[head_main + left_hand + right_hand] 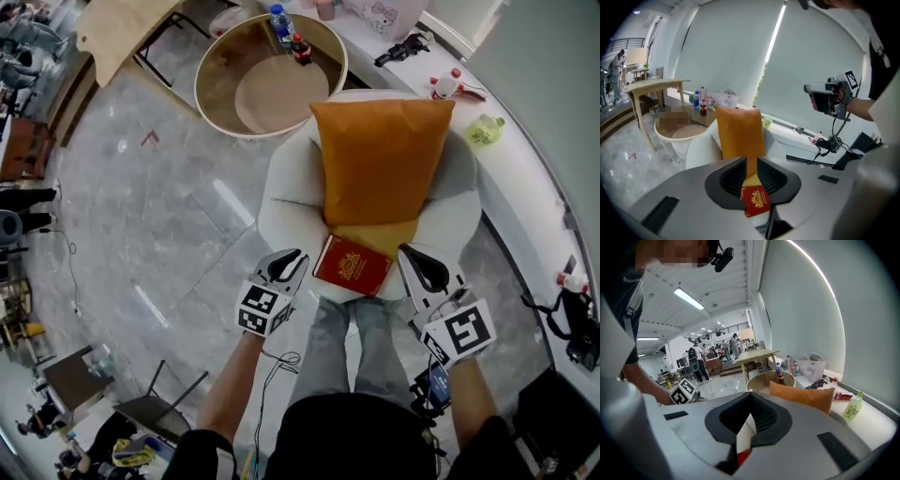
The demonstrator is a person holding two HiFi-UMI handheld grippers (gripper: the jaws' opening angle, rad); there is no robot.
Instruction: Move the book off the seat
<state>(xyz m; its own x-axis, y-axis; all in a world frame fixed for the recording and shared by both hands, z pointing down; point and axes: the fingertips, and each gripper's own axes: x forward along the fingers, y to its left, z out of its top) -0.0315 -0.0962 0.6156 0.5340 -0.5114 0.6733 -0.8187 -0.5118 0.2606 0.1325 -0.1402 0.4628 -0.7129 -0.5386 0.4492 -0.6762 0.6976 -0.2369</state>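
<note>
**Head view, largest to smallest.** A white armchair (281,202) fills the centre. An orange cushion (380,159) stands against its back.

A round table (217,66) with a raised rim stands beyond the armchair. Inside the rim are two upright bottles close together, a clear bottle (280,21) with a blue cap and a dark bottle (301,47) with a red cap.

A long white table (506,187) curves along the right. On it are a green bottle (485,130) and a white bag (384,14), whose contents cannot be seen.

The red book (352,265) lies flat on the front of the seat, just before the cushion and between the two tools.

The left tool (289,261) is beside the book's left edge. Its jaws are narrowly spread, with nothing pinched. The right tool (417,262) is beside the book's right edge, also slightly spread and empty.
</note>
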